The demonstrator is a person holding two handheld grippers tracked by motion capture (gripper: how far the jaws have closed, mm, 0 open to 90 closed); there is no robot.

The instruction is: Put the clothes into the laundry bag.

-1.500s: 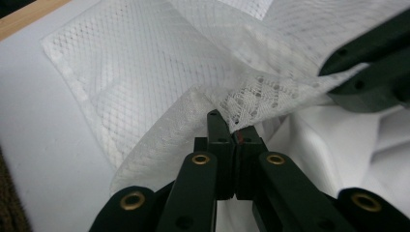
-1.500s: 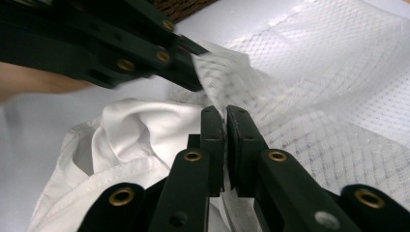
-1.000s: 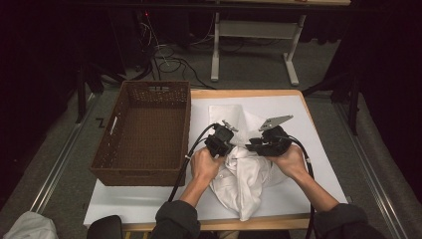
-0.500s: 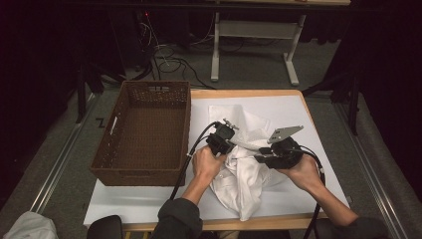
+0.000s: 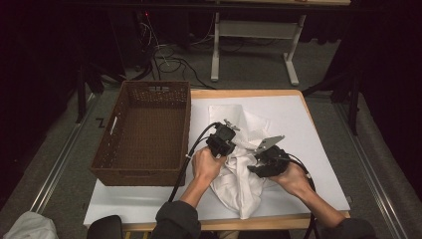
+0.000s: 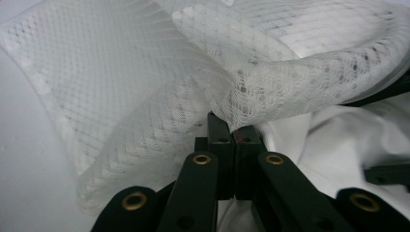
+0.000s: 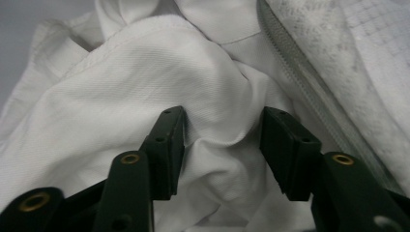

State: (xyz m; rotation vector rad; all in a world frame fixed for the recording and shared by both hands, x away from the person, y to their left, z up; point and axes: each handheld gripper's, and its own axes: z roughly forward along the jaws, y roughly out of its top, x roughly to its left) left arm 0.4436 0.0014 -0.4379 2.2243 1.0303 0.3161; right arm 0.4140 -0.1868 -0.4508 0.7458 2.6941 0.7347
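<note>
Left tongs: clenched on a mesh fold of the white garment. Right tongs: released, jaws straddling a raised fold of the garment's cloth. Garment lies crumpled on the counter, beside the wicker basket

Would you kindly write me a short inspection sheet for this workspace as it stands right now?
Surface: white sheet over a wooden table.
Job's things: crumpled white garment with a mesh layer and a zip; wicker basket at the left, nothing seen inside.
Clutter: nothing seen on the sheet.
Grippers: left tool shut on the mesh layer; right tool open, jaws either side of a fold of the garment.
Cables: one black cable trails from the left tool, another from the right tool; loose wires on the floor beyond.
Surroundings: dark room, grey floor, white table frame behind.
</note>
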